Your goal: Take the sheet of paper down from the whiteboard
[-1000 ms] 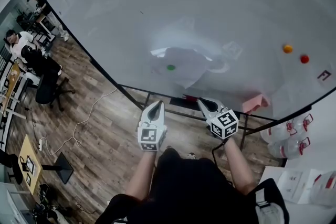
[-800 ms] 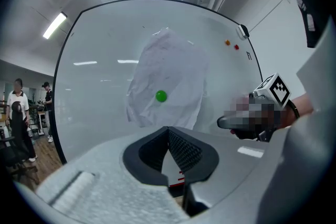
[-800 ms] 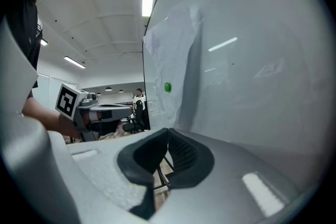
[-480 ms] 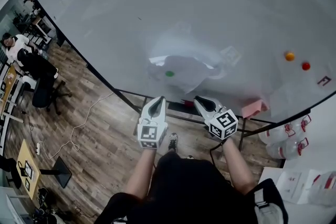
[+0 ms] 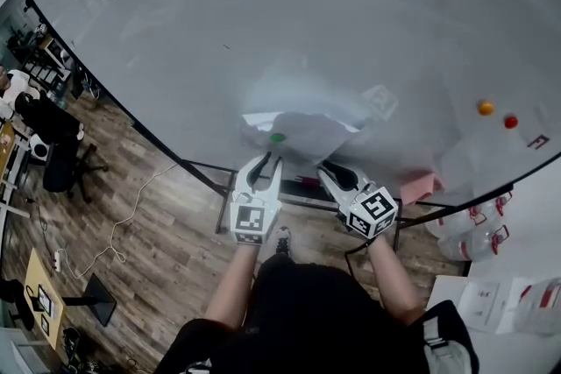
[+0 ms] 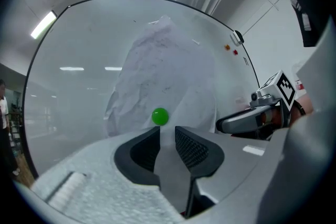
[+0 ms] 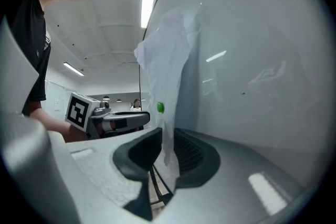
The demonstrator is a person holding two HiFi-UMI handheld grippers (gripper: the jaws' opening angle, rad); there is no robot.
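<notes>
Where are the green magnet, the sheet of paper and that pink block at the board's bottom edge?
green magnet [image 6: 160,116]: left gripper view, its centre.
sheet of paper [image 6: 163,65]: left gripper view, its crumpled middle.
pink block [image 5: 419,185]: head view, its top face.

An orange round magnet [image 5: 480,108] is seen beside a red round magnet [image 5: 510,122]; a black office chair [image 5: 57,171] is stood on wooden floorboards [image 5: 166,241].

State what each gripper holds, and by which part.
Nothing is gripped. The right gripper's jaws stand apart around the paper sheet's lower edge; the left gripper's, just opened, straddle that edge below the green magnet.
</notes>
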